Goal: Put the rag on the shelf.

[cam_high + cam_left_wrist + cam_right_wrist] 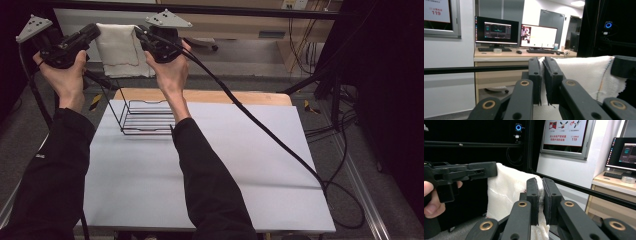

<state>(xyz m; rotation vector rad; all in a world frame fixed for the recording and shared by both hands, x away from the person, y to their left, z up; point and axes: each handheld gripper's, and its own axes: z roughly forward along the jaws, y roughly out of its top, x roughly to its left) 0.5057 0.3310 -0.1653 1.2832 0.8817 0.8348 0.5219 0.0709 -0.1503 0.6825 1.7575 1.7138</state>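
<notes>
I have the cloth (118,50) up in the air, stretched between both grippers, well above the far edge of the table (210,165). The left gripper (92,33) pinches its upper left corner and the right gripper (142,35) pinches its upper right corner, so the top edge runs taut between them and the rest hangs down flat. In the left gripper view the jaws are pressed together on a thin fold of the cloth (584,75), with the fabric running off to the other gripper. In the right gripper view the jaws likewise clamp the cloth (509,187), and the left gripper (489,172) shows at the cloth's far corner.

The wire rack (145,117) stands on the table near its far left corner, below and nearer to me than the cloth, with nothing on it.

My reading: the pick-up and the spreading are done, since the cloth is lifted and held open by two corners. What is left, I judge, is bringing it down and back over the rack, draping it across the wires, then letting go with both grippers. The cloth does not touch the rack yet.
</notes>
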